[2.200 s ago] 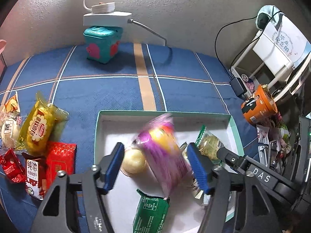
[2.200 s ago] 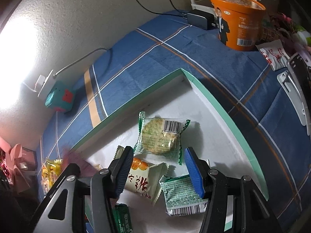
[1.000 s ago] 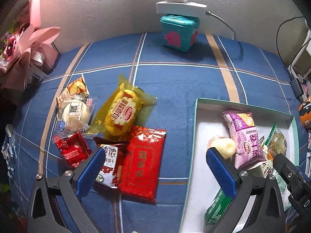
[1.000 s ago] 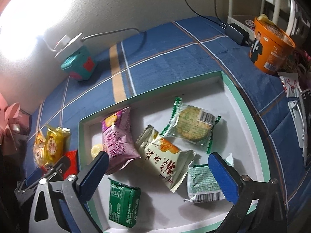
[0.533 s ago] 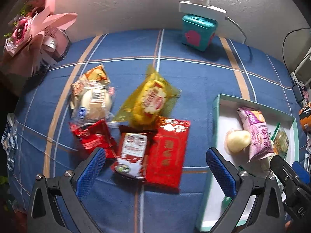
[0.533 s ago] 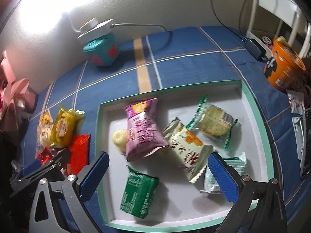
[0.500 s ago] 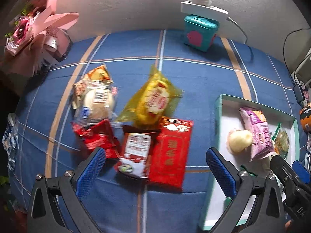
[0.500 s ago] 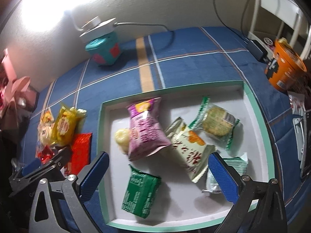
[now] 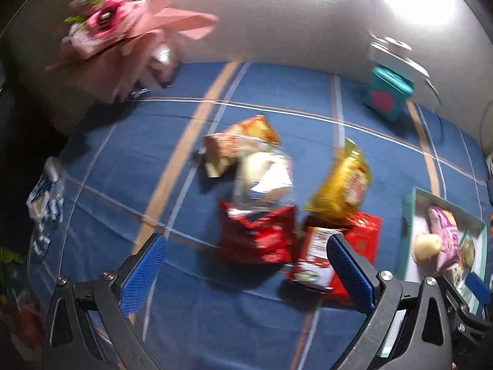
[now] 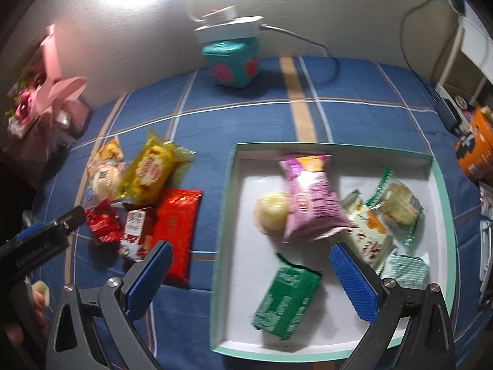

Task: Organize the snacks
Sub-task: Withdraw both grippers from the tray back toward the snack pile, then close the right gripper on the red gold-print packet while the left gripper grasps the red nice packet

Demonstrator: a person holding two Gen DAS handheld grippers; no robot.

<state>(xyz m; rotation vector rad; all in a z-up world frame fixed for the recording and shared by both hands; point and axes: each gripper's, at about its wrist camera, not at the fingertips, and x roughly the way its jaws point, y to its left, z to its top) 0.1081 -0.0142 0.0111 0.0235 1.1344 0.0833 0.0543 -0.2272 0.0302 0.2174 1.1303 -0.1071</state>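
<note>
A pile of loose snacks lies on the blue plaid cloth: a yellow packet (image 9: 345, 182), a small red packet (image 9: 257, 236), a flat red packet (image 10: 175, 225), a red-and-white packet (image 9: 317, 252) and a clear-wrapped bun (image 9: 262, 172). My left gripper (image 9: 246, 269) hovers open just in front of the small red packet, holding nothing. A white tray with a mint-green rim (image 10: 225, 206) holds a purple packet (image 10: 311, 197), a pale round cake (image 10: 272, 212), a green packet (image 10: 286, 299) and other wrapped snacks. My right gripper (image 10: 251, 277) stands open and empty over the tray's near left edge.
A teal box (image 10: 234, 61) under a white power strip sits by the back wall. A pink bouquet (image 9: 123, 27) stands at the far left. An orange cup-noodle tub (image 10: 476, 148) sits at the right edge. A hand (image 10: 34, 305) holds the left gripper's handle.
The left gripper has swung left and closer to the loose pile, now facing the small red packet. The right view has turned left, bringing the pile into sight. Both grippers stay open.
</note>
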